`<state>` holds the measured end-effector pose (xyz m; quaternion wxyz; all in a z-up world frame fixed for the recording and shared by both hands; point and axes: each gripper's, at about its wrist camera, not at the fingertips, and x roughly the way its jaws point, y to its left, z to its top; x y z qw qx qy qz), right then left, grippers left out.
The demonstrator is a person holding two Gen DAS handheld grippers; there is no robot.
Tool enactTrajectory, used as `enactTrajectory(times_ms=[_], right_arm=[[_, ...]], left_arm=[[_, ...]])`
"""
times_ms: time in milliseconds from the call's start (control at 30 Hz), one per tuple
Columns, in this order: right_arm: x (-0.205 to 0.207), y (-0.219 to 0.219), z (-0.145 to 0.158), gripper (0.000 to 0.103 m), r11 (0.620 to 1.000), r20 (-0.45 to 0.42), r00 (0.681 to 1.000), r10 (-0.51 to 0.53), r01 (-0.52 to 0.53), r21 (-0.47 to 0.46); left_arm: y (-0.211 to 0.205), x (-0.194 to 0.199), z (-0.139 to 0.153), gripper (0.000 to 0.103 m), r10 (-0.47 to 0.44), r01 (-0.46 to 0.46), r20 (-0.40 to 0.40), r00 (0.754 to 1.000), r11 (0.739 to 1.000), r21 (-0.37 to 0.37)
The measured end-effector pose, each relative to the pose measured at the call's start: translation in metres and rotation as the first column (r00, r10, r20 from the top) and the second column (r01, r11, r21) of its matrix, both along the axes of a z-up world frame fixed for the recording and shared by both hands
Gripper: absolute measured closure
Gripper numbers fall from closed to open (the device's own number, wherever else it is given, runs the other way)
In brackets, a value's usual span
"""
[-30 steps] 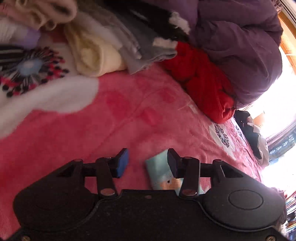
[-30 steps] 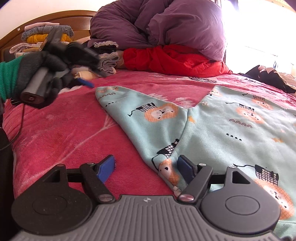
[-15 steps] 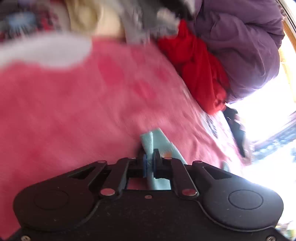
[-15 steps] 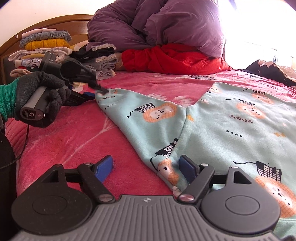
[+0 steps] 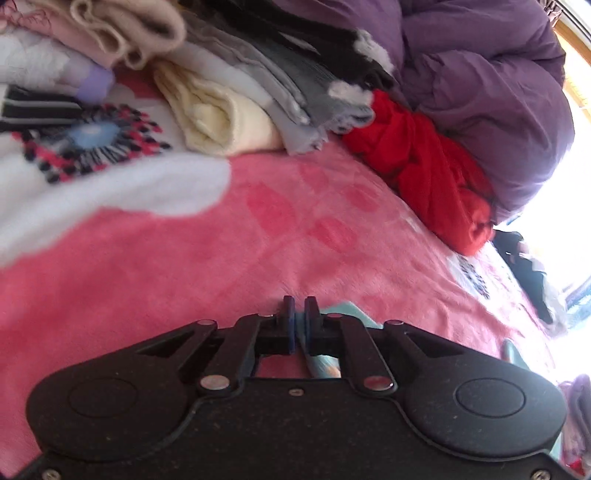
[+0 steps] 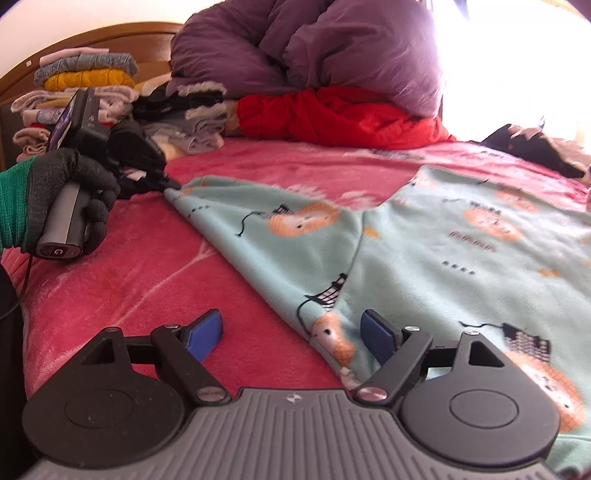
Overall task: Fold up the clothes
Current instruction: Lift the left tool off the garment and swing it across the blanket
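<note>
A mint-green garment (image 6: 424,251) printed with orange lions lies spread on the pink bedspread (image 6: 122,280). My left gripper (image 5: 300,306) is shut on the tip of its far corner, and a strip of mint fabric (image 5: 347,308) shows between and beside the pads. In the right wrist view the left gripper (image 6: 171,184), held by a gloved hand (image 6: 70,184), pinches that corner just off the bed. My right gripper (image 6: 291,326) is low over the near corner, its jaws opening. The hem lies between the blue pads, and neither pad presses on it.
Stacks of folded clothes (image 6: 88,81) stand against the wooden headboard (image 6: 122,33) at the back left. A purple duvet (image 6: 314,51) and a red garment (image 6: 340,114) are piled behind. A dark garment (image 6: 532,147) lies at the far right.
My left gripper has closed on the garment's far corner, which it straddled open a second ago. The right gripper's jaws have spread slightly wider without moving.
</note>
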<state>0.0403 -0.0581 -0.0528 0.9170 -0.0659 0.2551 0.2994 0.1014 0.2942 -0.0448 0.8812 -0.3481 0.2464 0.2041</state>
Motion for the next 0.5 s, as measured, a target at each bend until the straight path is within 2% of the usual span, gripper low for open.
enactTrajectory(times_ms=[100, 167, 233, 267, 300, 333, 367, 400, 433, 467, 500], right_arm=[[-0.015, 0.0, 0.009, 0.022, 1.0, 0.111, 0.994, -0.018, 0.019, -0.007], [-0.024, 0.01, 0.017, 0.022, 0.998, 0.174, 0.984, 0.041, -0.033, -0.049], [-0.024, 0.025, 0.022, 0.022, 0.993, 0.186, 0.978, 0.098, -0.082, -0.091], [-0.023, 0.033, 0.024, 0.022, 0.988, 0.183, 0.975, 0.126, -0.107, -0.111], [-0.019, 0.04, 0.026, 0.022, 0.985, 0.167, 0.975, 0.145, -0.127, -0.118], [-0.012, 0.046, 0.026, 0.022, 0.983, 0.127, 0.98, 0.155, -0.141, -0.118], [-0.004, 0.052, 0.023, 0.022, 0.981, 0.077, 0.984, 0.163, -0.153, -0.119], [0.002, 0.056, 0.019, 0.022, 0.978, 0.022, 0.985, 0.171, -0.167, -0.123], [0.007, 0.059, 0.013, 0.021, 0.975, -0.038, 0.983, 0.179, -0.182, -0.128], [0.009, 0.06, 0.01, 0.021, 0.973, -0.067, 0.981, 0.183, -0.191, -0.128], [0.009, 0.059, 0.009, 0.02, 0.973, -0.068, 0.98, 0.185, -0.192, -0.124]], left_arm=[[-0.003, -0.008, 0.018, 0.097, 0.003, -0.005, 0.06, 0.998, 0.999, 0.035], [-0.014, -0.006, 0.03, 0.097, -0.087, 0.081, 0.091, 0.992, 0.995, 0.062], [-0.023, 0.0, 0.031, 0.097, -0.21, 0.21, 0.123, 0.97, 0.978, 0.015], [-0.028, 0.006, 0.027, 0.097, -0.285, 0.292, 0.133, 0.949, 0.956, -0.03], [-0.033, 0.012, 0.022, 0.097, -0.367, 0.381, 0.144, 0.919, 0.921, -0.082], [-0.038, 0.02, 0.013, 0.092, -0.452, 0.473, 0.153, 0.879, 0.867, -0.158], [-0.043, 0.027, 0.002, 0.077, -0.512, 0.531, 0.143, 0.847, 0.812, -0.242], [-0.041, 0.028, -0.008, 0.068, -0.506, 0.516, 0.118, 0.855, 0.803, -0.297], [-0.035, 0.027, -0.016, 0.086, -0.468, 0.469, 0.089, 0.879, 0.817, -0.334], [-0.029, 0.026, -0.025, 0.097, -0.431, 0.42, 0.058, 0.901, 0.829, -0.37], [-0.023, 0.025, -0.033, 0.097, -0.393, 0.369, 0.025, 0.919, 0.837, -0.403]])
